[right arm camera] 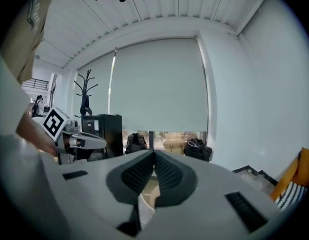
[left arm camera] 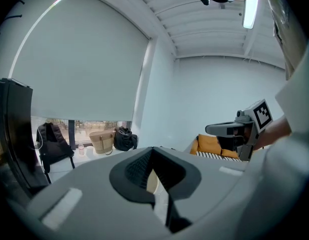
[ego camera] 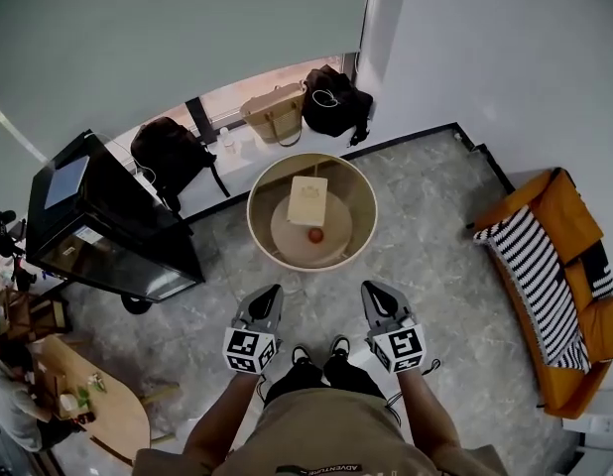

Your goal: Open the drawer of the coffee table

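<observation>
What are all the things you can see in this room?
coffee table: one, beige, centre
box: one, cream, on the coffee table
round thing: one, orange-red, beside the box
backpack: one, black, by the window
tote: one, tan, by the window
black bag: one, black, right of the tote
cabinet: one, black, left
sofa: one, orange, right
left hand-held gripper: one, grey, shut, empty
right hand-held gripper: one, grey, shut, empty

Orange sofa point(ego camera: 569, 216), black cabinet point(ego camera: 100, 216), woven bag point(ego camera: 275, 115)

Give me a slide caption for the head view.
Person facing the coffee table, box and red object on it; left gripper and right gripper shut, empty.
</observation>
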`<state>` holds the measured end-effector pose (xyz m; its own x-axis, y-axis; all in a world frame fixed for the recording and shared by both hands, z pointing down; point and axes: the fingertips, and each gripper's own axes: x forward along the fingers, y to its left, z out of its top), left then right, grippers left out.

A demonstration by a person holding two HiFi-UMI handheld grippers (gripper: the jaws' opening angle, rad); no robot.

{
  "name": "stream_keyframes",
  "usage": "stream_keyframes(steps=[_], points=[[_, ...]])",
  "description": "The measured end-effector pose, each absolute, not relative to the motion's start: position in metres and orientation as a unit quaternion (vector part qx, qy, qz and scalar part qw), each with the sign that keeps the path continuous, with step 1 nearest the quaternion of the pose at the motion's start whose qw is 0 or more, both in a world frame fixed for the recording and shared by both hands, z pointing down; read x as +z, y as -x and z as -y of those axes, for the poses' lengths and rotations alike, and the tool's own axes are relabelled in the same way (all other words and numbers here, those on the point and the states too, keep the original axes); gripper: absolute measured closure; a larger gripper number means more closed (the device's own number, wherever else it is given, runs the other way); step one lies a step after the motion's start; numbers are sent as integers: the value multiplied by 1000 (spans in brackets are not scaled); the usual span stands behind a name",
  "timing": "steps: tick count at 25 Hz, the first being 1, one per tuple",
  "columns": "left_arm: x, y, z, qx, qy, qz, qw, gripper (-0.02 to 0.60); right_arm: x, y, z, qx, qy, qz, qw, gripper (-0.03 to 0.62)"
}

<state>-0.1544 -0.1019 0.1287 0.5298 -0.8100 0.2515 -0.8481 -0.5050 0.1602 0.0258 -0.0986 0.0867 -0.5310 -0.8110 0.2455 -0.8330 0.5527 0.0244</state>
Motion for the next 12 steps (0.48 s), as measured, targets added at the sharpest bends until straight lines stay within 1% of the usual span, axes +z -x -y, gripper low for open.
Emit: stream_keyframes(steps=[6,12], points=[[130,147,100,87,-868,473,126,575,86,-27,92,52,-467,876,110,589],[122,138,93,79,-852,504,121,575,75,-40,95,55,-452,885,97,589]])
